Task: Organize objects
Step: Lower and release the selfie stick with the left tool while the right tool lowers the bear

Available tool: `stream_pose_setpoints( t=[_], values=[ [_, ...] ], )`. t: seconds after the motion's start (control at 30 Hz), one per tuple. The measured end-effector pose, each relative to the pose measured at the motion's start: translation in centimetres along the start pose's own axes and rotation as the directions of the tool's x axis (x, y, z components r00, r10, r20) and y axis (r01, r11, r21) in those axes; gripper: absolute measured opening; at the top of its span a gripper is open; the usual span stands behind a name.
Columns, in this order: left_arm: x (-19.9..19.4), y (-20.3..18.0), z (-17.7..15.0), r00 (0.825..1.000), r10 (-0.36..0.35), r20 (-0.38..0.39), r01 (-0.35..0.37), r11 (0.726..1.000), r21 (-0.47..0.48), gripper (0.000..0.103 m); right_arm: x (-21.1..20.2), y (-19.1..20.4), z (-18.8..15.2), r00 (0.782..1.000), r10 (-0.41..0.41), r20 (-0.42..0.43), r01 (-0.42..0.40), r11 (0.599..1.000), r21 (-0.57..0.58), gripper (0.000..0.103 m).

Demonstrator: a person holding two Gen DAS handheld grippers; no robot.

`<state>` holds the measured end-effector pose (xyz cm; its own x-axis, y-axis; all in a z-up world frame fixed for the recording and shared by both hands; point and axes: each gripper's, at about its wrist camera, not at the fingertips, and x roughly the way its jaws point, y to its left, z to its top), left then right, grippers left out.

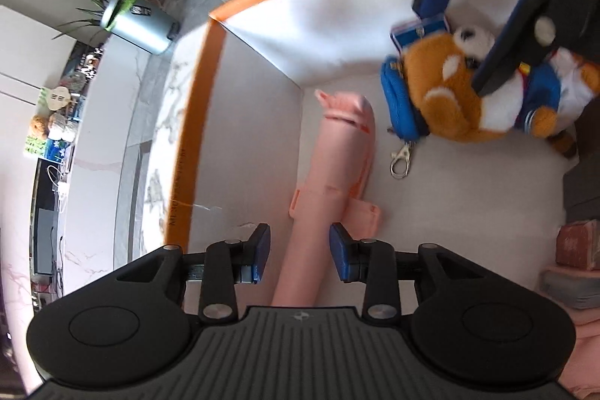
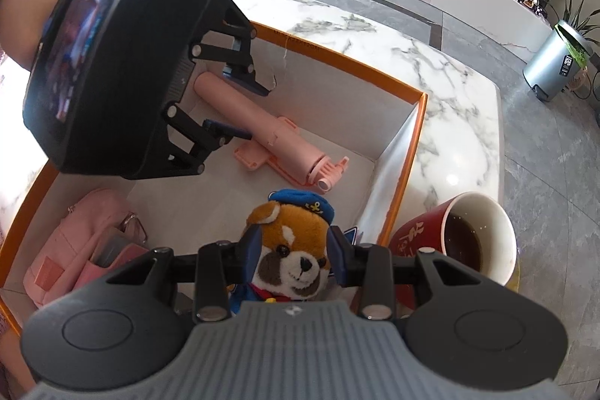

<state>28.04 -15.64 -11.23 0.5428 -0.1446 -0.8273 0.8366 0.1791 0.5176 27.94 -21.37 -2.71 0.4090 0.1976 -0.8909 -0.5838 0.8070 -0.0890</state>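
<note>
An orange-rimmed white box [image 2: 415, 145] stands on the marble table. A pink selfie stick [image 1: 337, 156] lies on the box floor along its far wall. My left gripper [image 1: 300, 250] straddles the stick's handle end, open, with a gap showing beside the left pad. In the right wrist view the left gripper [image 2: 253, 111] hangs over the selfie stick [image 2: 288, 152]. My right gripper [image 2: 294, 244] is shut on the head of a brown plush dog [image 2: 288, 223] in a blue sailor cap, just above the box floor. The left wrist view shows the plush dog [image 1: 442, 92] with its metal clasp, and the right gripper [image 1: 455, 47] on it.
A pink pouch [image 2: 75, 242] with small items lies in the box's near left corner. A red cup [image 2: 468, 238] of dark liquid stands just outside the box's right wall. The marble table [image 2: 450, 81] ends to the right; a grey bin [image 2: 555, 62] stands on the floor.
</note>
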Motion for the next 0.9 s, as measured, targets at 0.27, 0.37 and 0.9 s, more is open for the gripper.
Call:
stream_pose_setpoints(
  t=[0.27,0.37,0.9],
  values=[
    [-4.9,1.0,-1.4,0.996,-0.052,0.077,0.064,0.986,-0.152,0.042,-1.1,0.2,0.1,1.000,-0.005,0.021,0.005,1.000,0.009,0.040],
    [-6.7,1.3,-2.1,0.993,-0.048,0.105,0.069,0.976,-0.205,0.042,-1.7,0.6,0.2,1.000,-0.015,0.024,0.015,1.000,0.001,0.040],
    [-13.6,2.9,-7.1,0.985,-0.050,0.165,0.127,0.855,-0.503,0.042,0.7,2.0,3.4,1.000,-0.031,0.001,0.031,0.997,-0.071,0.040]
  ],
)
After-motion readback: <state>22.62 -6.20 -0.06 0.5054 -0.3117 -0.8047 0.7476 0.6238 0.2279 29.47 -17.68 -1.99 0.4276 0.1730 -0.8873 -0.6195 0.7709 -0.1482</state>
